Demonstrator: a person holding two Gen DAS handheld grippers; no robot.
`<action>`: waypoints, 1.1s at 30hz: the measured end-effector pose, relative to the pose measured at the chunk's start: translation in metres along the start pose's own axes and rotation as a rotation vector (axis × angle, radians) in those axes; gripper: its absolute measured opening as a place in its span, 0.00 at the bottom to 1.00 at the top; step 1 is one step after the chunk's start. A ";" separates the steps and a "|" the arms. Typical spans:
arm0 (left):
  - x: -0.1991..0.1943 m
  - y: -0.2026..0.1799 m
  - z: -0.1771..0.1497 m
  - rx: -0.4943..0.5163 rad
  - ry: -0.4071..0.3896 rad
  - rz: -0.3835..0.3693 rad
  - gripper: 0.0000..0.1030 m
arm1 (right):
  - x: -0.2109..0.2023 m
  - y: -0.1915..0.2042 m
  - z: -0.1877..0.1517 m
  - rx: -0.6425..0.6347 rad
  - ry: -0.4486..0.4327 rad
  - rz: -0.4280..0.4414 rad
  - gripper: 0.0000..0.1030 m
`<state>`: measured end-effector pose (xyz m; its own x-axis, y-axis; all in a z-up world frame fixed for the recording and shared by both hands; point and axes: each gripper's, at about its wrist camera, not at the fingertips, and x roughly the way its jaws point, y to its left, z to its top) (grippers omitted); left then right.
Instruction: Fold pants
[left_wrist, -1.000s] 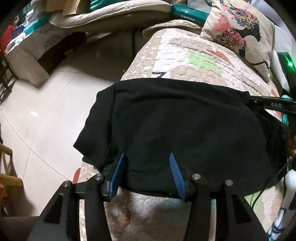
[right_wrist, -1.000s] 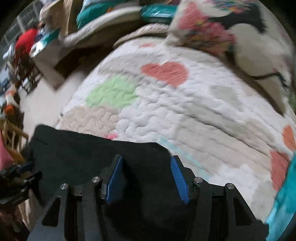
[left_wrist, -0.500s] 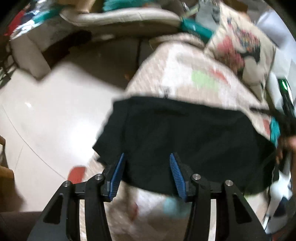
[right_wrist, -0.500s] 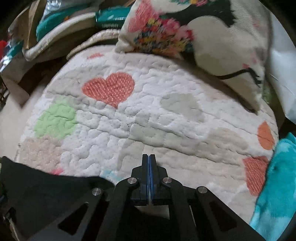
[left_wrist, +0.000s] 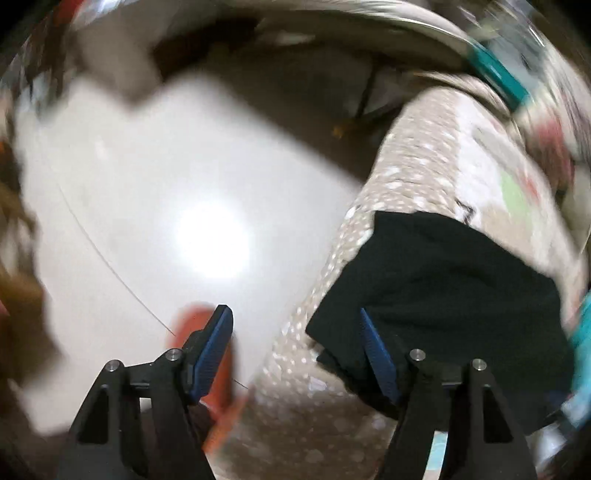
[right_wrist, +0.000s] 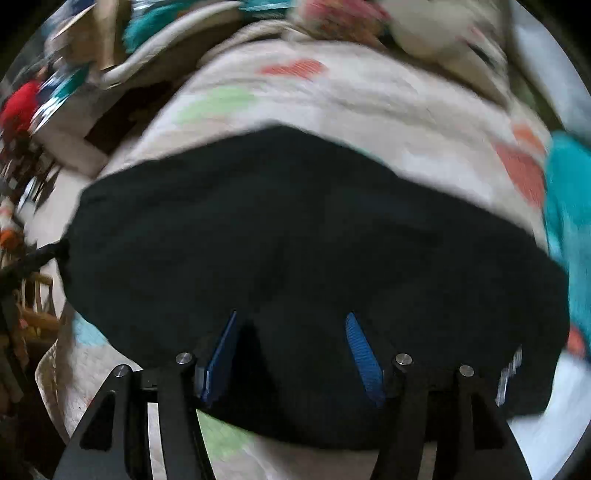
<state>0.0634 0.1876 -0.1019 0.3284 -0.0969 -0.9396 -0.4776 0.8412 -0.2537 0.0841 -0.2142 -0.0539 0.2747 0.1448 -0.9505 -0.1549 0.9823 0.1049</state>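
Observation:
The black pants (right_wrist: 295, 240) lie folded into a wide dark bundle on the quilted bed cover (right_wrist: 351, 96). My right gripper (right_wrist: 291, 347) is open, its blue fingers apart just above the near edge of the pants. In the left wrist view the pants (left_wrist: 443, 288) lie at the right, on the cover's edge. My left gripper (left_wrist: 295, 343) is open and empty, off the left corner of the pants, over the bed's side and the floor. Both views are blurred by motion.
A pale tiled floor (left_wrist: 166, 203) lies left of the bed. A red object (left_wrist: 192, 325) is on the floor near the left finger. A patterned pillow (right_wrist: 424, 26) rests at the bed's far end. Teal cloth (right_wrist: 569, 221) lies at the right. Clutter (right_wrist: 33, 103) stands at far left.
My right gripper was shut half a second ago and is now open, pulled back over the pants. My left gripper has swung left, off the pants toward the floor.

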 end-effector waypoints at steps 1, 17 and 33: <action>0.003 0.000 -0.002 -0.019 0.010 -0.018 0.68 | -0.002 -0.006 -0.002 0.027 -0.008 0.016 0.63; 0.007 0.029 -0.012 -0.301 0.130 -0.436 0.68 | -0.002 0.050 -0.007 -0.124 -0.051 0.020 0.65; -0.030 -0.024 -0.008 -0.109 0.006 -0.489 0.68 | -0.100 -0.145 -0.044 0.540 -0.365 -0.117 0.56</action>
<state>0.0582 0.1663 -0.0696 0.5302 -0.4695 -0.7060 -0.3517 0.6358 -0.6870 0.0377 -0.3760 0.0127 0.5796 -0.0291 -0.8144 0.3667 0.9018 0.2287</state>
